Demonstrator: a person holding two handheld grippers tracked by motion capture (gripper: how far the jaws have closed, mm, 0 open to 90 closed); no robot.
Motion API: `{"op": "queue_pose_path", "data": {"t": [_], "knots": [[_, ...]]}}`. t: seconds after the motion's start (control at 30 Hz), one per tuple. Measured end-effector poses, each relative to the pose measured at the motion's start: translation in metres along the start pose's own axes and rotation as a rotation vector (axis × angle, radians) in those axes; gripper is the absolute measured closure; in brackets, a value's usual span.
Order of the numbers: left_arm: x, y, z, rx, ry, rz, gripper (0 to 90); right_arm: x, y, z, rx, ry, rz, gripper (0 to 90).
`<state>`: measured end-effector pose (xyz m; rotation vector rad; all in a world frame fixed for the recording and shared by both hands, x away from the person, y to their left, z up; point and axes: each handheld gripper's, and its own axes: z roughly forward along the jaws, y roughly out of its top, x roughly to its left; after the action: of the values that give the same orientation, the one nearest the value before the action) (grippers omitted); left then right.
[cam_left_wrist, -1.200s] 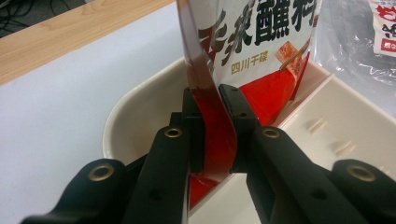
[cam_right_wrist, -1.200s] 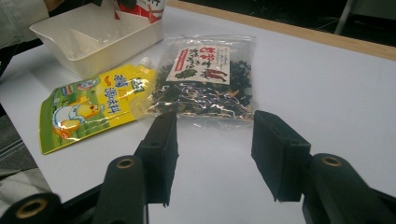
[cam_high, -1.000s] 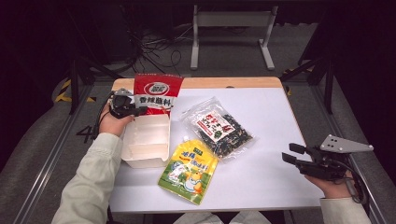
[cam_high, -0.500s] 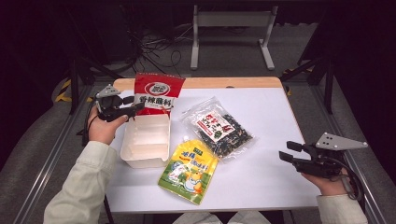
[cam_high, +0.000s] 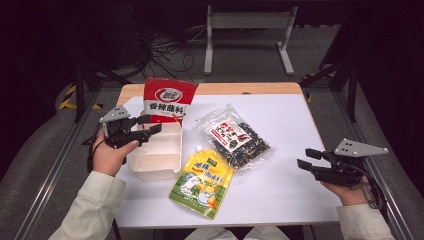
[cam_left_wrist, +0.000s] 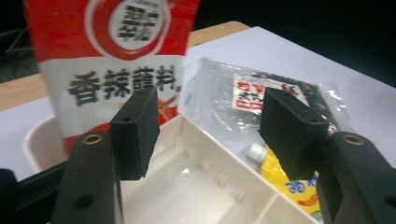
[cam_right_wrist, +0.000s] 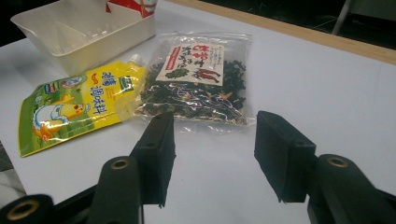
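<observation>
Left gripper (cam_high: 148, 125) wide, empty; ahead stands red-white plastic pouch (cam_left_wrist: 112, 56) reading 香辣蘸料. Right gripper (cam_high: 308, 159) wide, empty.

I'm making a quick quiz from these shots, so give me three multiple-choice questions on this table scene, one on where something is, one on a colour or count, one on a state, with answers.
1. Where does the red packet stand?
A. at the far end of the white tray
B. under the yellow pouch
C. at the table's right edge

2. How many sealed food packs are on the table?
A. two
B. three
C. five

3. How are the jaws of the left gripper?
A. shut on the tray
C. shut on the packet
B. open, holding nothing

Answers: 1 A, it rises upright at the tray's far end. 2 B, the red packet, the clear bag of dark dried food and the yellow pouch. 3 B, the left gripper view shows a gap between them.
</observation>
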<state>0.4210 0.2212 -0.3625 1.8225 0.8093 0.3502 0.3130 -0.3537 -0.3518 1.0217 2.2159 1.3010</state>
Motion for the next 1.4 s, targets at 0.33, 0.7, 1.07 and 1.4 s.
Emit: {"op": "queue_pose_path", "data": {"t": [0.33,0.7,1.07,1.4], "knots": [[-0.021,-0.005,-0.004,0.033,-0.034,0.008,38.1,-0.006,0.009,0.012,0.013,0.008,-0.004,45.2],[-0.042,-0.014,-0.009,0.075,-0.080,0.019,37.7,-0.018,0.026,0.037,0.031,0.016,-0.010,43.9],[-0.059,-0.024,-0.012,0.103,-0.089,0.019,36.5,-0.030,0.035,0.074,0.086,0.025,-0.007,44.2],[-0.068,-0.034,-0.006,0.101,-0.110,-0.003,36.2,-0.037,0.037,0.109,0.141,0.039,0.006,43.9]]}}
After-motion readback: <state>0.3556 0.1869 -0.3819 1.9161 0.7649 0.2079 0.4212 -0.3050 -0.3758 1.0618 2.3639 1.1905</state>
